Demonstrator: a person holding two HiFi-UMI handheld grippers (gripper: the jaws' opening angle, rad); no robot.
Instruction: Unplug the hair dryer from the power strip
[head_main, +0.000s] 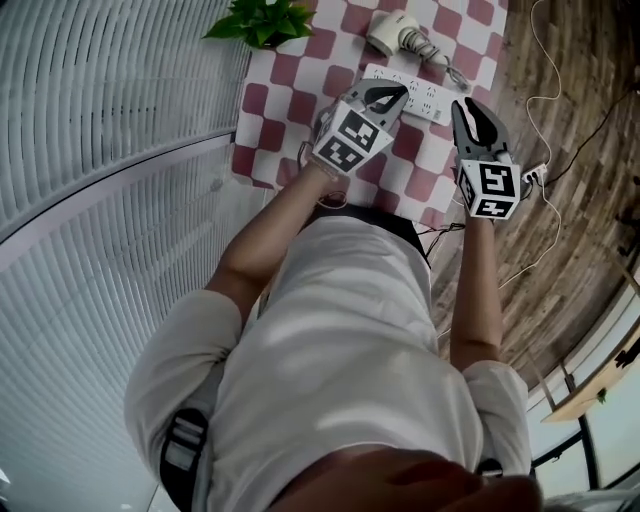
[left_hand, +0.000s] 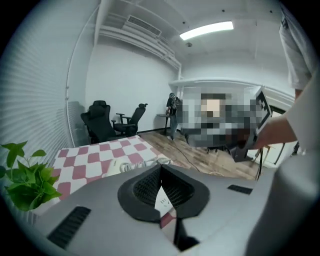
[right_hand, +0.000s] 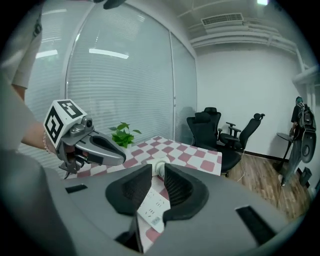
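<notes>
Some power strip (head_main: 425, 103) hidden behind left gripper (head_main: 398, 94).

Left gripper (head_main: 398, 94) and right gripper (head_main: 467, 108) grey; shirt (head_main: 345, 350) white, short-sleeved

The cloth (head_main: 290, 70) is showing matt woven fabric in red and white checks. The strip (head_main: 420, 100) and the dryer (head_main: 390, 32) are showing smooth white plastic, the dryer's slightly glossy. The floor (head_main: 580, 60) is showing grained wood planks with a dull finish. The left gripper (left_hand: 160, 169) and the right gripper (right_hand: 157, 172) are showing matt grey plastic shells, with black ribbed pads (right_hand: 133, 190) looking rubbery. The shirt (head_main: 350, 340) is hanging as soft pale cloth. The blinds (head_main: 100, 120) are looking smooth and satin.
</notes>
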